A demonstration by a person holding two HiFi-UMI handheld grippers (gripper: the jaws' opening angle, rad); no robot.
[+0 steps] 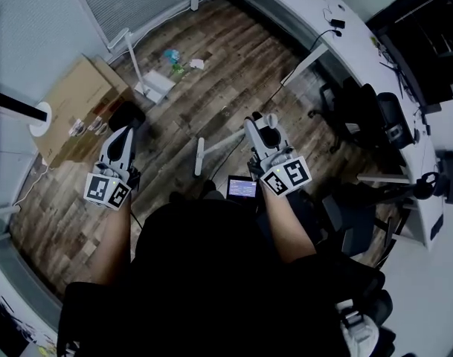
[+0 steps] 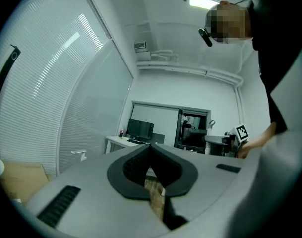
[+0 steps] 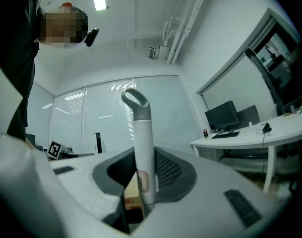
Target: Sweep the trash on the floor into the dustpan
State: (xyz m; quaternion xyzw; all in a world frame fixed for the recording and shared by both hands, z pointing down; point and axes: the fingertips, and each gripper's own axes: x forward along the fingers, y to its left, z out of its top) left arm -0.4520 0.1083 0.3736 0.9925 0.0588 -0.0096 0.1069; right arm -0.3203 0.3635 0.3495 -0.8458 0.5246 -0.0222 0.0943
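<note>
Clamping likely broom handle (image 3: 143, 148), right gripper (image 3: 141, 195)

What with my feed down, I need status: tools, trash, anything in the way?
Left tool shut, empty. Right tool shut on white handle. Trash on floor beside dustpan, unswept. Cardboard box nearby, not blocking.

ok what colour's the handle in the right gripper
The handle is white with a grey loop on top; clearest in the right gripper view.
</note>
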